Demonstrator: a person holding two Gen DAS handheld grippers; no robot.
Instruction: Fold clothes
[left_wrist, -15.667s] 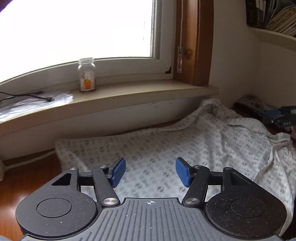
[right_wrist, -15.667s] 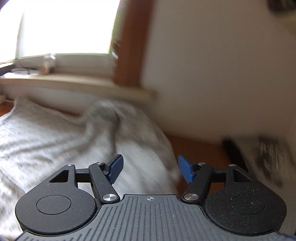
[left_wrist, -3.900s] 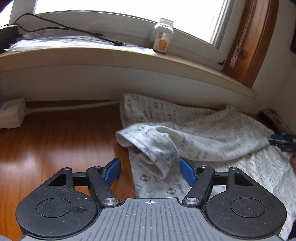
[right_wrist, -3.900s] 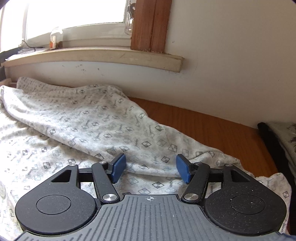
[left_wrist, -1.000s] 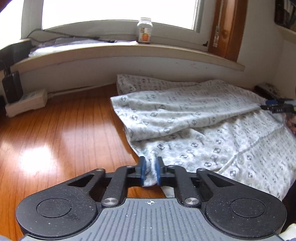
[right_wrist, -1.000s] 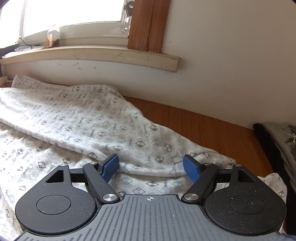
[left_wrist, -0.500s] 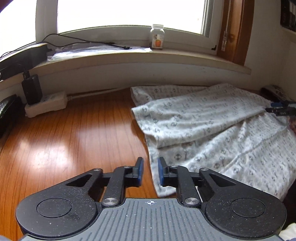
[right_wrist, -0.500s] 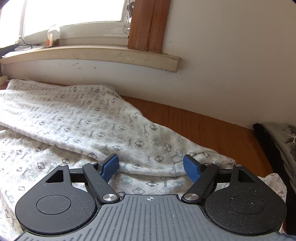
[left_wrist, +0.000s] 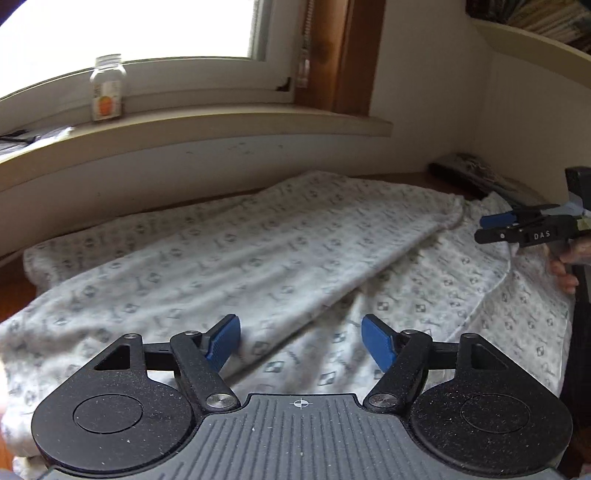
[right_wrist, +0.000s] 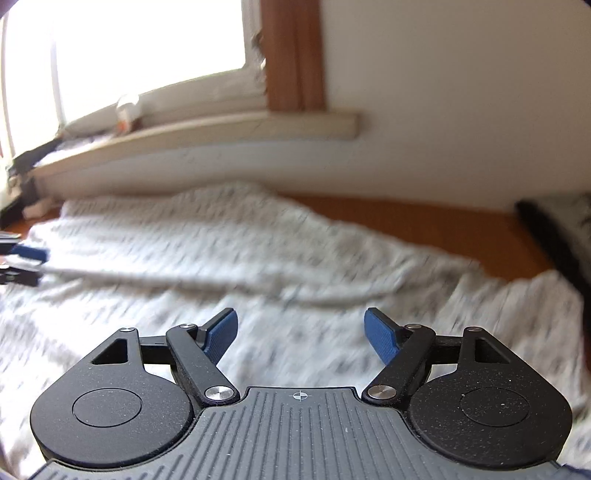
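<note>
Wooden floor (right_wrist: 424, 221); patterned white garment (left_wrist: 258, 258) spread flat, one fold across.

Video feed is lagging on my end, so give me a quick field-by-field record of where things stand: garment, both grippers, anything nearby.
garment: patterned white cloth spread on the wooden floor, one layer folded over along its length
left gripper: jaws opening, above the cloth, nothing pinched between the pads
right gripper: open, over the cloth, holding nothing
windowsill: small bottle with an orange label stands on it
far right: dark-edged fabric item on the floor beside the cloth
image quality: right wrist view is motion-blurred
</note>
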